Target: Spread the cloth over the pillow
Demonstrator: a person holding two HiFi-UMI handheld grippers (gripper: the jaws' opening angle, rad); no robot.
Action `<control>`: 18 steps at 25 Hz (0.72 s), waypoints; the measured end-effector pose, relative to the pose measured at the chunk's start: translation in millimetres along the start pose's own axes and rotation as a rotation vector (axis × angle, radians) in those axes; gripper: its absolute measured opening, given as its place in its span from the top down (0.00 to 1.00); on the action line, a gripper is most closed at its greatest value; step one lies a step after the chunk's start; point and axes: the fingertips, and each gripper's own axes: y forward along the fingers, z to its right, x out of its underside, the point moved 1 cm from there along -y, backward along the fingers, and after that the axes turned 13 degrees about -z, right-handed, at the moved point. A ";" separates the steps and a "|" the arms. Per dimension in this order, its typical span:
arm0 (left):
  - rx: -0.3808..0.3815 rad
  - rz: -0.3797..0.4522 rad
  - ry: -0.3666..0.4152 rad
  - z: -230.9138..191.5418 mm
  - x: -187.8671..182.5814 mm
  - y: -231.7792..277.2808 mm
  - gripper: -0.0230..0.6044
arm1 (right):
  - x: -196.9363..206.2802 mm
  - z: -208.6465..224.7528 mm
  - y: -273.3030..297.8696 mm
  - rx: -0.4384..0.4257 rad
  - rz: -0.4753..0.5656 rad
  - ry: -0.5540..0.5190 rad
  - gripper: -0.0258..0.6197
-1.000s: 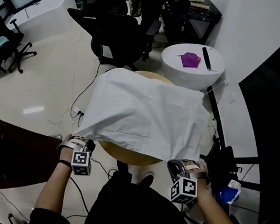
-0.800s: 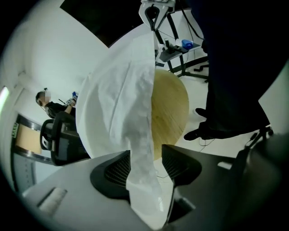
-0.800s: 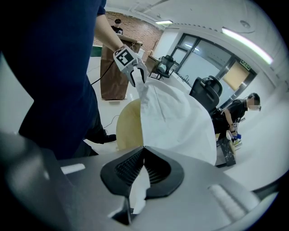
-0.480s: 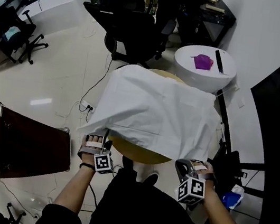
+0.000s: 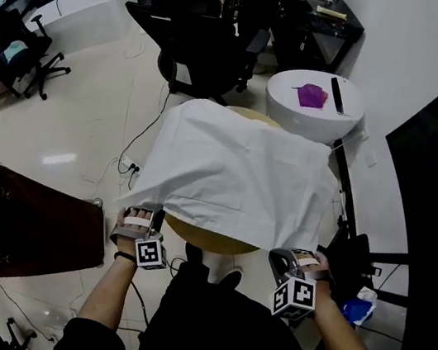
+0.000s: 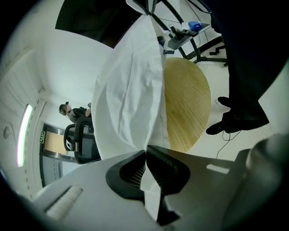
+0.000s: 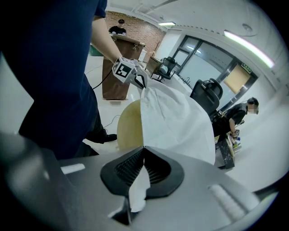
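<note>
A white cloth (image 5: 236,173) lies spread over a round wooden table (image 5: 200,236) and hides whatever is under it; no pillow shows. My left gripper (image 5: 143,217) is at the cloth's near left corner. Its jaws have just been closing and now stand shut on the cloth's edge (image 6: 131,90), which runs up from the left gripper (image 6: 145,151). My right gripper (image 5: 286,261) holds the near right corner, shut on the cloth (image 7: 171,117), a flap pinched in the right gripper (image 7: 143,149). The left gripper (image 7: 139,80) also shows across the table (image 7: 128,124).
A small white round table (image 5: 285,110) with a purple thing (image 5: 311,96) stands beyond the cloth. Black office chairs (image 5: 203,50) are at the back, a brown cabinet (image 5: 26,220) at the left. Cables lie on the floor. A person stands far off.
My left gripper has shifted a little to the right along the cloth's near edge and sits just inside the left corner. The right gripper has kept its hold and place.
</note>
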 end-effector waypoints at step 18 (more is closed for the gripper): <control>0.048 0.078 0.233 13.4 23.6 -82.5 0.96 | 27.3 -26.5 21.3 -0.075 -0.017 -0.041 0.95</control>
